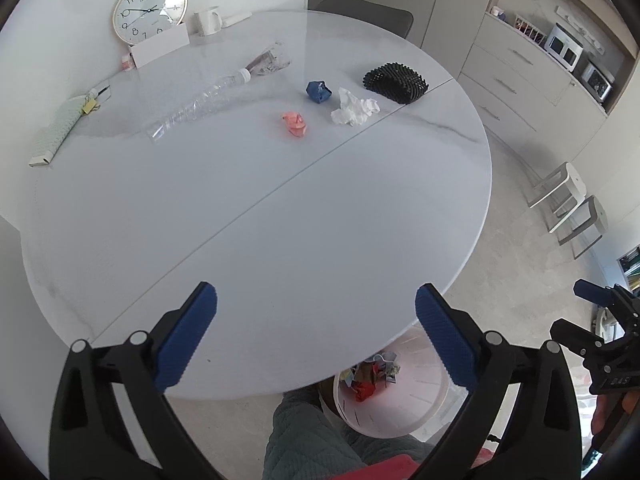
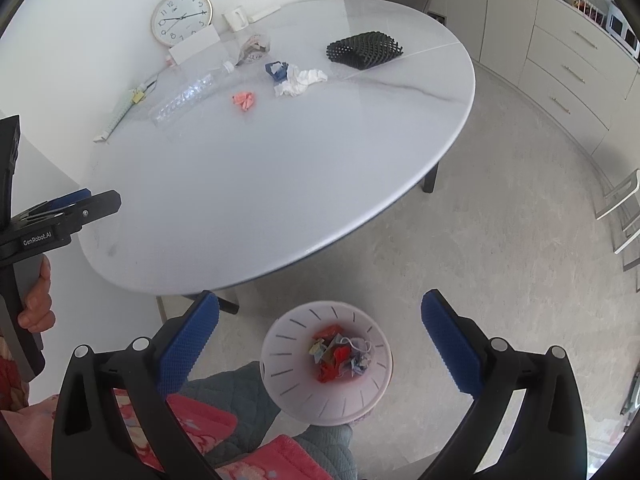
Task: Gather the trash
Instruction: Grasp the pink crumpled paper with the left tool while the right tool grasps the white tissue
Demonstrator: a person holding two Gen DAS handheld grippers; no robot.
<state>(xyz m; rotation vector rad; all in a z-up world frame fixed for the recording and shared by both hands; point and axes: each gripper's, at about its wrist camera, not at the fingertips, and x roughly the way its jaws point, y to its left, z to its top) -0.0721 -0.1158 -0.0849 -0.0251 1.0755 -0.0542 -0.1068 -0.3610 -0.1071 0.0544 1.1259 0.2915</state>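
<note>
Both my claws, left gripper [image 1: 316, 336] and right gripper [image 2: 320, 340], are wide apart, empty. Reaching past the bin [image 2: 326, 412], I might knock the bottle [image 1: 192, 108] rolling.

The left gripper [image 2: 86, 204] is showing "GenRobot.AI" in white on its black body. The wall clock [image 2: 182, 17] leaning at the back of the surface [image 2: 280, 180] is showing numerals 1 to 12.

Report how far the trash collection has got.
Done: crumpled scraps already lie in the pink bin. In hand: nothing; left gripper and right gripper are open and empty. Left on the table: pink wad, blue wad, white tissue, clear bottle.
</note>
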